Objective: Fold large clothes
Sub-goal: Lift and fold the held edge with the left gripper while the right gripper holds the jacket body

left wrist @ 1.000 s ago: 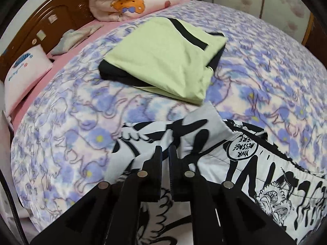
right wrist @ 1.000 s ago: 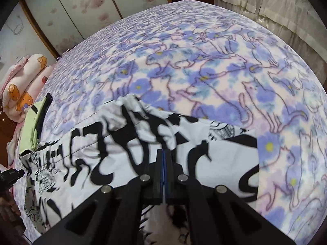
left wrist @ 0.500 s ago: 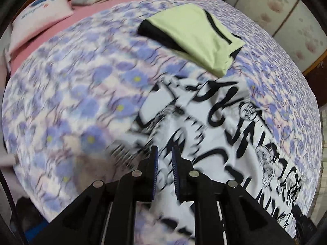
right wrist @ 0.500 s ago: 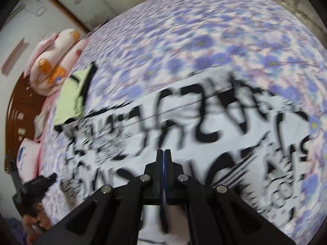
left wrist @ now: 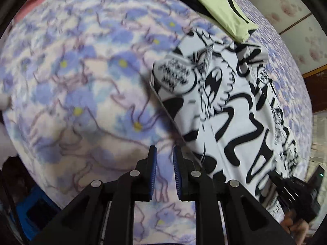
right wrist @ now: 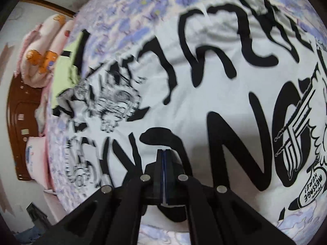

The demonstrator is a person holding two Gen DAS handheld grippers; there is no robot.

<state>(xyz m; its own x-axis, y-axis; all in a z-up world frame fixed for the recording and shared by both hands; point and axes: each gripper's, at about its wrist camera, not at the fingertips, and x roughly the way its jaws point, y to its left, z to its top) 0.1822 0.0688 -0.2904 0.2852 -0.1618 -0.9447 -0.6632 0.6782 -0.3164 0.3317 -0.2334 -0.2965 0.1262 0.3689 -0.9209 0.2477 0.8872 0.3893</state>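
Across the bed, a flowered blue coverlet (left wrist: 85, 94) is lying under two garments: one black-and-white printed garment (left wrist: 235, 110) spreading at right, one folded green garment (left wrist: 220, 6) lying beyond it, their edges touching. Left gripper (left wrist: 164, 153) is hovering over bare coverlet, its jaws just opening, nothing between them. Right gripper (right wrist: 164, 153) is staying clenched over the printed garment; any cloth pinched is unclear. Far left, a wooden headboard (right wrist: 20, 106) is standing.

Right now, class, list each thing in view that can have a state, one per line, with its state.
Left gripper: open, empty, jaws just opening.
Right gripper: shut.
Black-and-white printed garment: spread flat on the bed, one corner turned over.
Green garment: folded.
Floral blanket: spread over the bed.
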